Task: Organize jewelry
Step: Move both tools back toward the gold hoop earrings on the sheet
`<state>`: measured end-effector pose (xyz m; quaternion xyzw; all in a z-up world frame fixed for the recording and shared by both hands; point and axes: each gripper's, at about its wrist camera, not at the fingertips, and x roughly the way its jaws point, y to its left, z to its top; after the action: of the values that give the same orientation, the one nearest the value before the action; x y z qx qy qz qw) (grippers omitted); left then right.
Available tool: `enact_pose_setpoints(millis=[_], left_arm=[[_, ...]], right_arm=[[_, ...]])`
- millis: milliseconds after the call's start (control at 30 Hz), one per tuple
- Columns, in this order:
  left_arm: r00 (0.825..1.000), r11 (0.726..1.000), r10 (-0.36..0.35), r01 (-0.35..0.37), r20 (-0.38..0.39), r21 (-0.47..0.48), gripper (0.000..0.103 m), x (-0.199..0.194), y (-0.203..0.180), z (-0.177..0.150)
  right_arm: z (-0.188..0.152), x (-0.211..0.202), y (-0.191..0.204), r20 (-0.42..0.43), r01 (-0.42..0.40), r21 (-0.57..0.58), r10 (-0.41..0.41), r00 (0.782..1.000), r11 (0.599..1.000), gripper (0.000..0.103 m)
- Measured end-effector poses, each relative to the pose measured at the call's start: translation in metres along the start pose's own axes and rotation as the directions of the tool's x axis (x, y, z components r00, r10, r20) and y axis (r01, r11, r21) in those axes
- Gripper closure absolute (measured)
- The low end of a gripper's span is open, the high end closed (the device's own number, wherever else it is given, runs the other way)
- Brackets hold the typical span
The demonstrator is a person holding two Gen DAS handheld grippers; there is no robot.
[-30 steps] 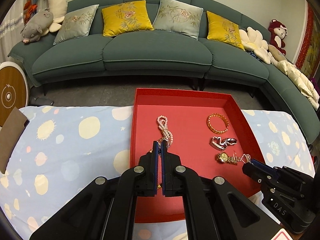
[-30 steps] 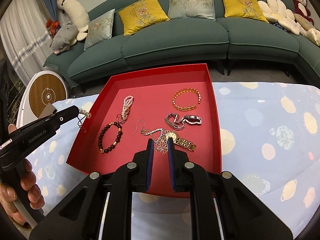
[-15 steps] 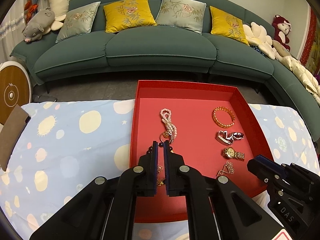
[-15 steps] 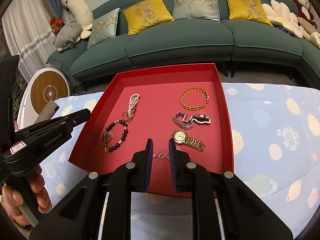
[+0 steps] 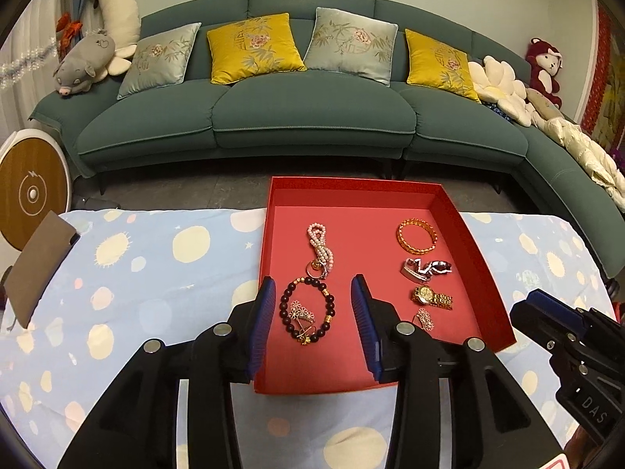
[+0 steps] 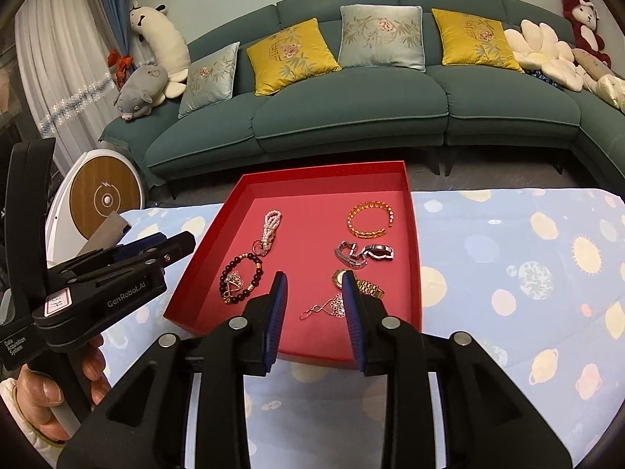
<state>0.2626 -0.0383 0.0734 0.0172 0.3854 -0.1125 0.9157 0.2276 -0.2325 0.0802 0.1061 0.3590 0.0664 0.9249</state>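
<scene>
Both grippers hang empty over the shallow red cardboard tray [image 5: 484, 273], jewelry laid out inside.

Your left gripper [image 5: 314, 312] spreads its fingers above the dark beaded bracelet [image 5: 308, 310] ringing a flower earring; your right gripper [image 6: 314, 306] gapes around a second silver flower earring [image 6: 332, 306] beside the gold wristwatch [image 6: 357, 283], apparently sorted into columns.

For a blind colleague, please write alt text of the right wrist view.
The open right gripper hovers over a red tray holding a flower earring, gold watch, dark bead bracelet and gold bangle. The left gripper waits at left.
</scene>
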Motion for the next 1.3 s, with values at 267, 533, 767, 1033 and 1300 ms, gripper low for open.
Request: enact_pose_setpoints(millis=[267,533,767,1033,1300], left_arm=[[0.999,0.999,-0.034,0.033,0.027,0.035,0.054,-0.06,-0.01,-0.042],[1.0,0.992,-0.009,0.012,-0.019,0.123,0.036,-0.085,-0.04,-0.119],[0.996,0.992,0.013,-0.002,-0.085,0.125,0.036,-0.077,-0.05,-0.157],[0.99,0.995,0.033,-0.019,-0.135,0.102,0.036,-0.058,-0.045,-0.175],[0.984,0.995,0.021,-0.004,-0.179,0.098,0.036,-0.041,-0.043,-0.183]], right_arm=[[-0.031,-0.072,-0.008,0.046,0.05,-0.036,-0.049,0.998,0.998,0.065],[-0.118,-0.103,-0.012,-0.028,0.086,-0.067,-0.088,0.996,0.994,0.052],[-0.177,-0.088,-0.012,-0.134,0.093,-0.111,-0.108,0.985,0.989,0.052],[-0.191,-0.076,-0.011,-0.166,0.087,-0.16,-0.114,0.98,0.983,0.067],[-0.197,-0.073,-0.009,-0.174,0.081,-0.19,-0.115,0.978,0.978,0.081]])
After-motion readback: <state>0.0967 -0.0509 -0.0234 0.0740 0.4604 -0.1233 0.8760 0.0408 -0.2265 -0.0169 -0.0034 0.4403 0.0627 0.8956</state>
